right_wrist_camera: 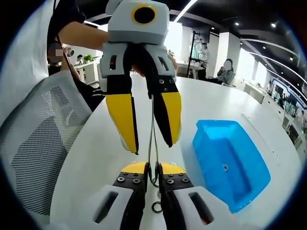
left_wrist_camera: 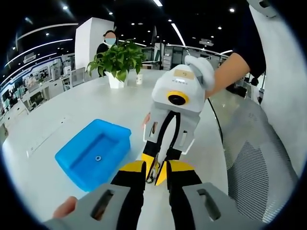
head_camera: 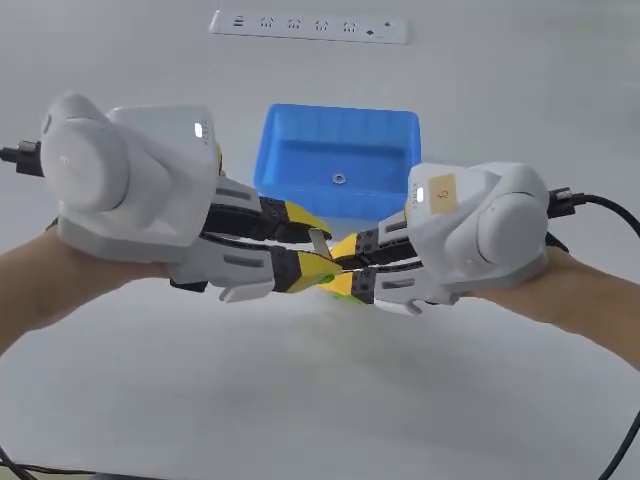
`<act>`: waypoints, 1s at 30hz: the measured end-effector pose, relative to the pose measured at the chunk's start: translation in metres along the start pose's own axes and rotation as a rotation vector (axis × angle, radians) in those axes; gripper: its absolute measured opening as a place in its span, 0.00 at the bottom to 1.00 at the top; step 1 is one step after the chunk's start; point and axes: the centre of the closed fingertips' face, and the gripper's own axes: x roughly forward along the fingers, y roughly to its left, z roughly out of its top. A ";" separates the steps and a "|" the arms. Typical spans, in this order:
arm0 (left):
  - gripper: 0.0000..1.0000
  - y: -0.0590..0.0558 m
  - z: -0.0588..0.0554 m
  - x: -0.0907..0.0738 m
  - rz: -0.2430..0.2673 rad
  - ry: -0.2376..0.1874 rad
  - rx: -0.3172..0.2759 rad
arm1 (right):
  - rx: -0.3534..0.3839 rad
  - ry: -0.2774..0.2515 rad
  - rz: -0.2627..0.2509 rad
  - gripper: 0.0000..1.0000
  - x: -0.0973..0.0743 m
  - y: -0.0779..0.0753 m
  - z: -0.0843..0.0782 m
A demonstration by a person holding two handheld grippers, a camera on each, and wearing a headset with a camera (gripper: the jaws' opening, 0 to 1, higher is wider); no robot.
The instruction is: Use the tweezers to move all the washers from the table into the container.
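- Two-handed, holds the thin steel tweezers point(head_camera: 318, 240) between facing grippers above the white table point(right_wrist_camera: 105, 158).
- Clamps their joined end in the right gripper point(right_wrist_camera: 153, 167), jaws narrow, for steadiness.
- Straddles their arms with the left gripper point(left_wrist_camera: 156, 171), jaws slightly apart, seemingly ready to squeeze.
- Counts one small metal washer point(right_wrist_camera: 225, 167) inside the blue plastic container point(right_wrist_camera: 204, 143), ahead and right of the right gripper.
- Counts a second silver ring point(right_wrist_camera: 157, 207), probably a washer, on the table just beneath its jaws.

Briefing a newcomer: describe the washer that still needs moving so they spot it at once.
Find the blue container on the white table. Beside it, under the right gripper holding the tweezers, lies a small ring-shaped washer. Unlike the other washer, it rests on bare tabletop, not inside the container.
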 end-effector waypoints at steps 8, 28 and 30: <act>0.09 -0.001 -0.003 0.001 -0.017 0.006 0.028 | 0.004 -0.001 0.009 0.10 0.003 0.004 -0.001; 0.08 0.001 0.000 0.008 -0.006 0.045 0.028 | -0.015 0.041 0.032 0.15 0.001 0.005 -0.005; 0.08 0.000 0.000 0.008 -0.010 0.048 0.029 | -0.026 0.045 0.029 0.13 0.000 0.004 -0.006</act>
